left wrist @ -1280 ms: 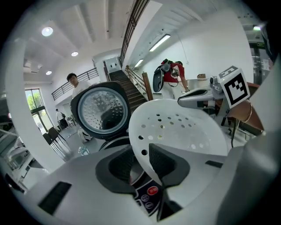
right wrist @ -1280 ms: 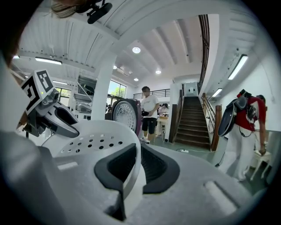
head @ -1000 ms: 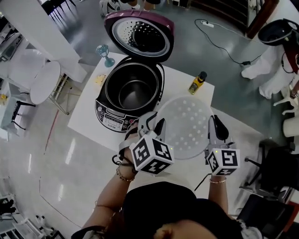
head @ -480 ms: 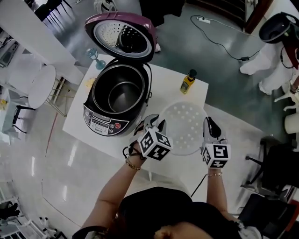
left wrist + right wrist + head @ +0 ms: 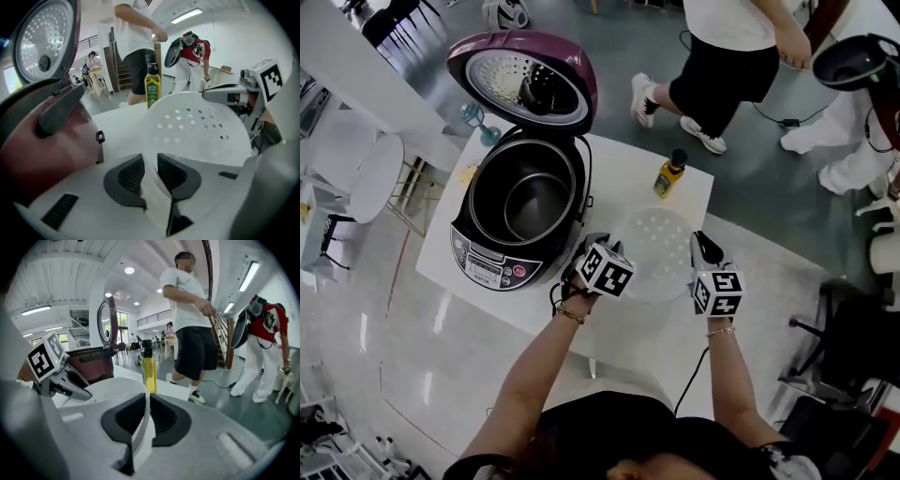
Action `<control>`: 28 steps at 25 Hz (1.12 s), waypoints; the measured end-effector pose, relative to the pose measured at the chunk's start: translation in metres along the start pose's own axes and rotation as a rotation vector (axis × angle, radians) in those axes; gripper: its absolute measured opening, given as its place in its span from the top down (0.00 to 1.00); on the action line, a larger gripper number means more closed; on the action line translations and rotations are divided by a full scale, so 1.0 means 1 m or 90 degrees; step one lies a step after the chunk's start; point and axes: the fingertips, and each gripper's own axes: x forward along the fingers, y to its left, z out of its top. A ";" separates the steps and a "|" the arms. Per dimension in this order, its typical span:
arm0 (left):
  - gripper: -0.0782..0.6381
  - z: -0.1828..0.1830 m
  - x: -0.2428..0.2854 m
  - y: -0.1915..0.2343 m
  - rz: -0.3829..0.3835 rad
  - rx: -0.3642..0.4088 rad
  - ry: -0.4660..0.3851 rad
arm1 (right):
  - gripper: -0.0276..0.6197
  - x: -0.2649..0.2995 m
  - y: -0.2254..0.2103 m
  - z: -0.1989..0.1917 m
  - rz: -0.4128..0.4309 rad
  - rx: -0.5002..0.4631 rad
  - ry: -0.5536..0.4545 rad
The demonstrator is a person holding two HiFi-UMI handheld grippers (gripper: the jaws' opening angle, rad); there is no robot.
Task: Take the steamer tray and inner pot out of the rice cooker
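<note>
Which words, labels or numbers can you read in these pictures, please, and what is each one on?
No text can be read anywhere.
Rice cooker control panel: print and button labels, too small to read.
Yellow bottle: no legible print.
Marker cubes: black-and-white square patterns only, no words.

Rice cooker [image 5: 487,262]: on the left part of the table [image 5: 619,178].
Lid [image 5: 520,80]: open, behind the cooker, at the far left corner.
Inner pot [image 5: 534,202]: inside the rice cooker.
Steamer tray [image 5: 654,253]: right of the cooker, over the right part.
Oil bottle [image 5: 669,175]: by the far edge, behind the tray.
</note>
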 end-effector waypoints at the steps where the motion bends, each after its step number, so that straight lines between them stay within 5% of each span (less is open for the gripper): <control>1: 0.77 -0.001 0.007 0.002 -0.001 -0.008 0.004 | 0.90 0.008 -0.002 -0.004 0.004 -0.001 0.006; 8: 0.78 0.000 0.038 0.013 -0.013 -0.061 0.019 | 0.90 0.045 -0.014 -0.023 0.023 -0.010 0.030; 17: 0.80 0.014 0.051 0.022 -0.003 -0.067 0.004 | 0.90 0.062 -0.026 -0.031 0.010 -0.002 0.045; 28: 0.79 0.022 0.046 0.027 0.048 -0.014 -0.017 | 0.90 0.068 -0.028 -0.037 -0.003 0.000 0.049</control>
